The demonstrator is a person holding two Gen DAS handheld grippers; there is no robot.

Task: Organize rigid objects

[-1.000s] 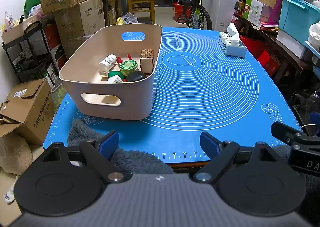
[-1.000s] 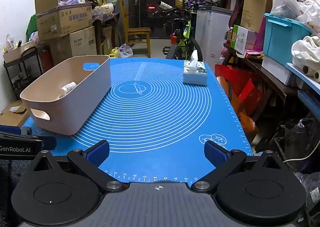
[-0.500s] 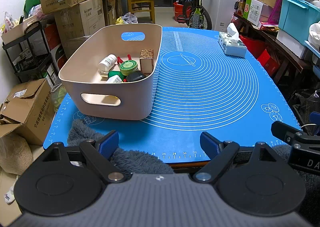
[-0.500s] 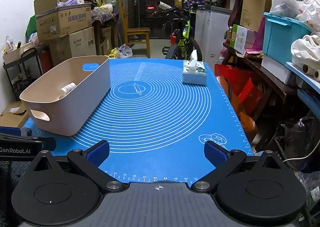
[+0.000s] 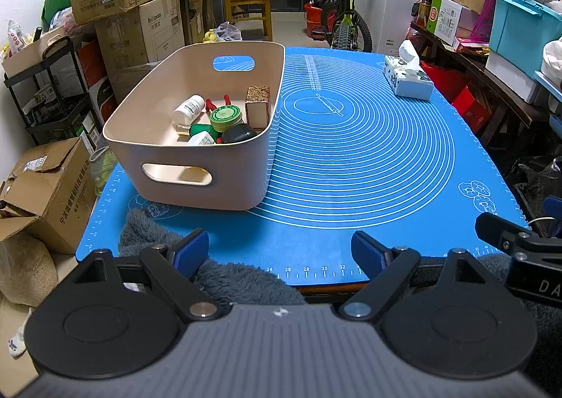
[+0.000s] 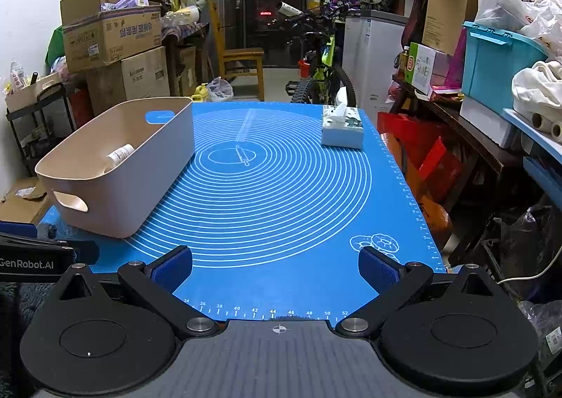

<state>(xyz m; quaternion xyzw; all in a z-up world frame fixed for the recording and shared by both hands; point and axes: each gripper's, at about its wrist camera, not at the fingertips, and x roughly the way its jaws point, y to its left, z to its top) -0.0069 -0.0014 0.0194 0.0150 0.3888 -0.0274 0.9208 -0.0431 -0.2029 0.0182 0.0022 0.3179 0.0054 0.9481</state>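
Beige bin (image 5: 196,159) stands on the blue mat (image 5: 351,187) by its left edge, ahead and left of the left gripper (image 5: 279,252), well apart. Inside lie a white bottle (image 5: 189,109), green tin (image 5: 226,116), cork-topped box (image 5: 258,106) and, apparently, a dark rounded item (image 5: 239,134). Both the left gripper and the right gripper (image 6: 275,268) hang over the near edge, jaws wide, empty. Tissue box (image 6: 342,131) sits near the far right corner.

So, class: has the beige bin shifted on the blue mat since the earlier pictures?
No. The beige bin sits at the same spot against the blue mat and its rings, in both views.
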